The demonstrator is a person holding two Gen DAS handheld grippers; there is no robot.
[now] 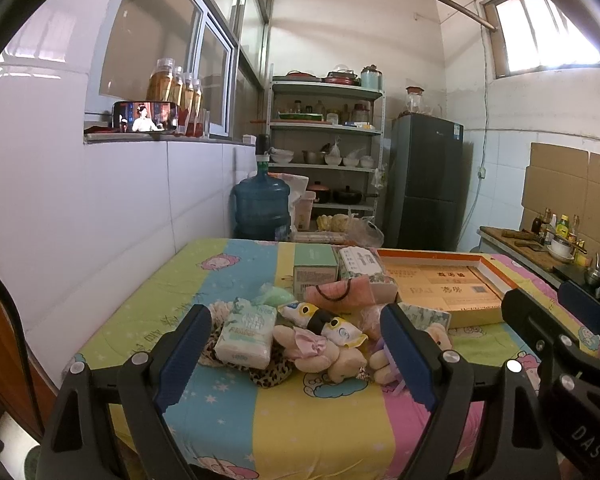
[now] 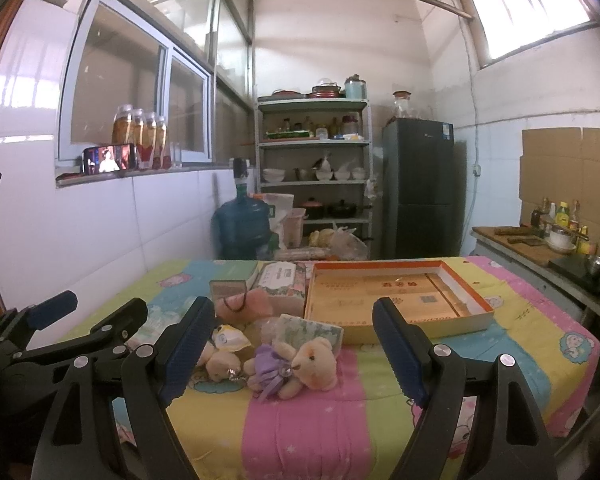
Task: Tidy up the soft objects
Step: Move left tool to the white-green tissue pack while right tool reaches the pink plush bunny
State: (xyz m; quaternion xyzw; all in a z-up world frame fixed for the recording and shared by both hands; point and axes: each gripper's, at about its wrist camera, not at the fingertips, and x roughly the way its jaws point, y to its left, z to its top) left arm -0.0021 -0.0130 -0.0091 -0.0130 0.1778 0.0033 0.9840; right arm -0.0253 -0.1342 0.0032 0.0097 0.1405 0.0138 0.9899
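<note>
Item: heap of soft goods on a table point(image 2: 300, 432) under a striped cartoon cloth, kitchen setting. Left gripper point(image 1: 296, 356): jaws spread wide, nothing between them, raised short of the heap. Right gripper point(image 2: 288, 352): likewise spread and empty, level with its partner. Contents of heap: a tissue pack point(image 1: 244, 336), white, lying toward 10 o'clock from the left gripper; a plush in a pink dress point(image 1: 320, 350) dead ahead at 12 o'clock of that gripper; a face mask point(image 2: 230, 338); a pink pouch point(image 2: 242, 300) with dark cord, farther back; a bear in a purple dress point(image 2: 292, 366), lying on its side, long axis roughly across the right gripper's line, head toward 3 o'clock. Receptacle: a shallow orange box point(image 2: 488, 312), open, at 1 o'clock from the right gripper, just beyond the heap. Assessment: nothing yet sorted; the bear sits squarely in the right gripper's span, so that hand appears nearer for it, with a short carry to the box.
</note>
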